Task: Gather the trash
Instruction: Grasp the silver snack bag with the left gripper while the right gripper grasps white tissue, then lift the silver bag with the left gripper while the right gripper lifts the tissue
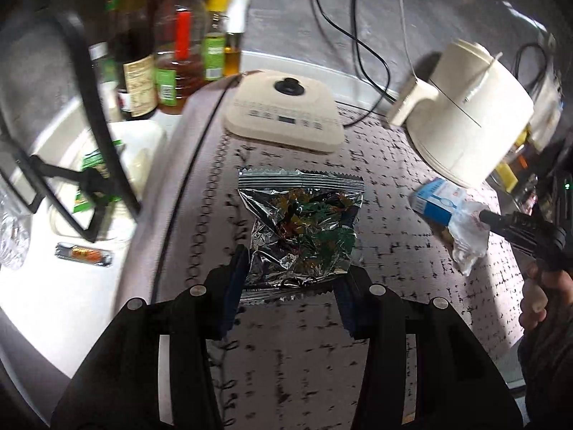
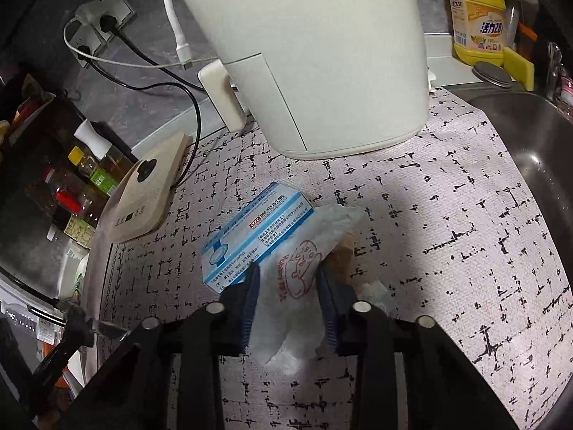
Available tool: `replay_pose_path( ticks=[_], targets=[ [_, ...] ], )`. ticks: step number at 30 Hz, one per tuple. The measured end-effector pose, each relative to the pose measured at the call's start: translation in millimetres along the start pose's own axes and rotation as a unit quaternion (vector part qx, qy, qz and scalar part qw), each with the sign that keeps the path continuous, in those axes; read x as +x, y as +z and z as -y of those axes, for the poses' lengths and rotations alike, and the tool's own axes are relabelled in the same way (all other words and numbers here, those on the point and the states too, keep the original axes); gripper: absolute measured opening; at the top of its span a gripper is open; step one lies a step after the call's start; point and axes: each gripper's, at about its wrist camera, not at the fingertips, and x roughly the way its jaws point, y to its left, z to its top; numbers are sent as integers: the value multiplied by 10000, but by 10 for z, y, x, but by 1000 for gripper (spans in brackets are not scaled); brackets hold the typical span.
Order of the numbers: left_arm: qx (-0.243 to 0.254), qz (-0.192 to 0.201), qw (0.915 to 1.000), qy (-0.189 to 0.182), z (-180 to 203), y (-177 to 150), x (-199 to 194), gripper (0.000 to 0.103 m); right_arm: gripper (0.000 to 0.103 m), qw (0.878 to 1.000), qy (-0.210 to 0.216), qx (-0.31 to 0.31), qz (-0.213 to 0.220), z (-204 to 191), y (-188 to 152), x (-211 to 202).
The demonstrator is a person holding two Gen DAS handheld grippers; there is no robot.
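Item 1. Foil snack bag (image 1: 302, 229): crinkled silver film with zigzag-cut ends and a ribbed seal strip; the mirror surface is too creased for any print to be read. It lies flat on the bench mat (image 1: 394, 304), its near end between the pads of the left gripper (image 1: 290, 286), which grips it at both side edges.

Item 2. White plastic wrapper (image 2: 293, 286): thin, translucent and rumpled, with a red outline cartoon and red lettering only partly legible. The right gripper (image 2: 288, 286) is clenched on it; a brown scrap shows at the wrapper's 3 o'clock edge.

Item 3. Blue-and-white carton (image 2: 247, 240): rectangular card box with fine Chinese print too small to read, lying touching the wrapper at its 10 o'clock.

Item 4. Cream appliance (image 2: 322, 53): smooth, rounded plastic body with a block handle, at 12 o'clock of the carton.

Item 5. Cream control base (image 1: 286, 111): flat and rounded-square, with a black centre knob and a button row, at 12 o'clock of the foil bag.

Item 6. Yellow detergent bottle (image 2: 478, 18), label reading "28", beside a steel sink (image 2: 530, 150).

Item 7. Oil and sauce bottles (image 1: 179, 46), clustered at 10 o'clock of the foil bag.

Surface: woven grey mat with a broken black grid pattern over a white bench; grey wall with a socket (image 2: 104, 18) and cables.
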Motion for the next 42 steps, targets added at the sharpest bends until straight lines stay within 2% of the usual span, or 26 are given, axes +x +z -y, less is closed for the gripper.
replay_pose_path(
  ticks=[3, 5, 13, 22, 33, 42],
  targets=[
    [-147, 26, 9999, 22, -138, -25, -29, 46, 4, 9999, -122, -89, 33, -67, 29, 21],
    [-164, 22, 9999, 27, -186, -26, -31, 46, 3, 9997, -169, -134, 101, -127, 43, -1],
    [7, 43, 9997, -242, -237, 72, 35, 46, 2, 9982, -226, -211, 516, -370, 54, -261],
    [371, -80, 9971, -662, -168, 163, 200, 46, 2, 9955, -245, -49, 918, -520, -104, -669],
    [785, -197, 9905, -1113, 92, 148, 277, 46, 2, 9920, -522, 365, 1090, -299, -444, -1060],
    [1123, -316, 9838, -1364, 496, 30, 279, 46, 2, 9891, -704, 620, 1137, -11, -720, -1322]
  ],
)
